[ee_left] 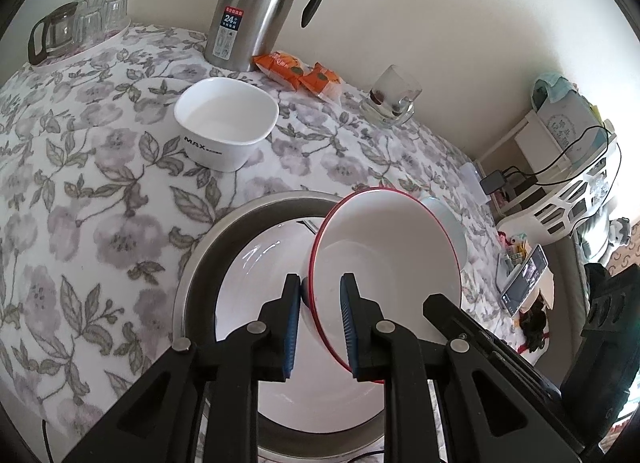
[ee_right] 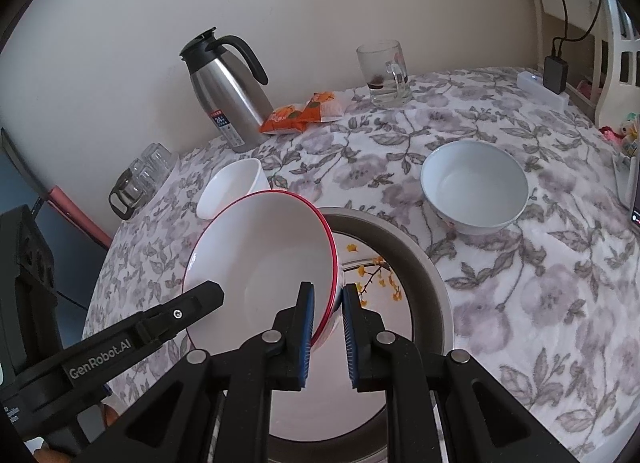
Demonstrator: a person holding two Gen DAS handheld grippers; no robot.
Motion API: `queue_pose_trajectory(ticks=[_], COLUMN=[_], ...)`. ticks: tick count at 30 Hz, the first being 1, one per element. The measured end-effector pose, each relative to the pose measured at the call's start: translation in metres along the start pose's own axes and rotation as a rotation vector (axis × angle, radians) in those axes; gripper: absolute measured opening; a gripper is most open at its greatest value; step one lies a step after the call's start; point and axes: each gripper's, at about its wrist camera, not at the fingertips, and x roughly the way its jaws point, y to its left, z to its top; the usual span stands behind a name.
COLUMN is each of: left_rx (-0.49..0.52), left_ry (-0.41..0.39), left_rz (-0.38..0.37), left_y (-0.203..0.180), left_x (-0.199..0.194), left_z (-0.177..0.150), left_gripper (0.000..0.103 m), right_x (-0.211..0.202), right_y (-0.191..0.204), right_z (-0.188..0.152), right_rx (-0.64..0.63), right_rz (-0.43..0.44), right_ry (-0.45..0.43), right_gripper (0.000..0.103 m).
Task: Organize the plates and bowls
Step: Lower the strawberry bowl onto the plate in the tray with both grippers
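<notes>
The red-rimmed white bowl (ee_left: 380,263) hangs tilted above the steel basin (ee_left: 200,263), where a white plate (ee_left: 248,271) lies. The left tool (ee_left: 320,327) and right tool (ee_right: 326,337) each clamp its rim on opposite sides.

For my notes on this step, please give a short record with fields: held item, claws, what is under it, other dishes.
held item: red-rimmed bowl, tilted
left claw: shut on its rim
right claw: shut on the opposite rim
under it: white plate inside a metal basin
other dishes: square white bowl, pale round bowl
</notes>
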Motion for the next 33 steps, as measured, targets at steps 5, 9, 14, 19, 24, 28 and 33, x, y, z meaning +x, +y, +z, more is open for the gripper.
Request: queue_pose_trajectory(ticks=[5,9,14,19,24,28,33], left_rx=[-0.004,-0.005,-0.016,-0.028,-0.043,-0.051,-0.049], left_ry=[0.016,0.025,0.053,0.087,0.085,0.086,0.089], left_rz=[0.007,0.018,0.025,0.024,0.023,0.026,0.03], left_y=[0.0,0.0,0.004,0.006,0.01,0.012,0.013], left_x=[0.002,0.003,0.006,0.015,0.016,0.017,0.018], left_z=[-0.001,-0.002,-0.007,-0.008,-0.006,-0.005,-0.005], left_gripper=[0.019,0.019,0.022,0.023,0.023,0.023,0.023], right_x=[0.003,0.005,0.008,0.012,0.017,0.019,0.021], right_y=[-0.003,-0.002,-0.002,-0.004,-0.004,-0.003,-0.002], right_z=[0.0,0.0,-0.002,-0.003,-0.004,-0.004,-0.004], right_rx=[0.011,0.01,0.006,0.007,0.01,0.006,0.006], right_rz=[0.004,0.004,0.003,-0.009,-0.004,0.004,-0.003], right_ry=[0.018,0.029,0.053,0.064,0.079,0.077,0.089], right_gripper=[0.016,0.016,0.016,0.016,0.016,0.016,0.016])
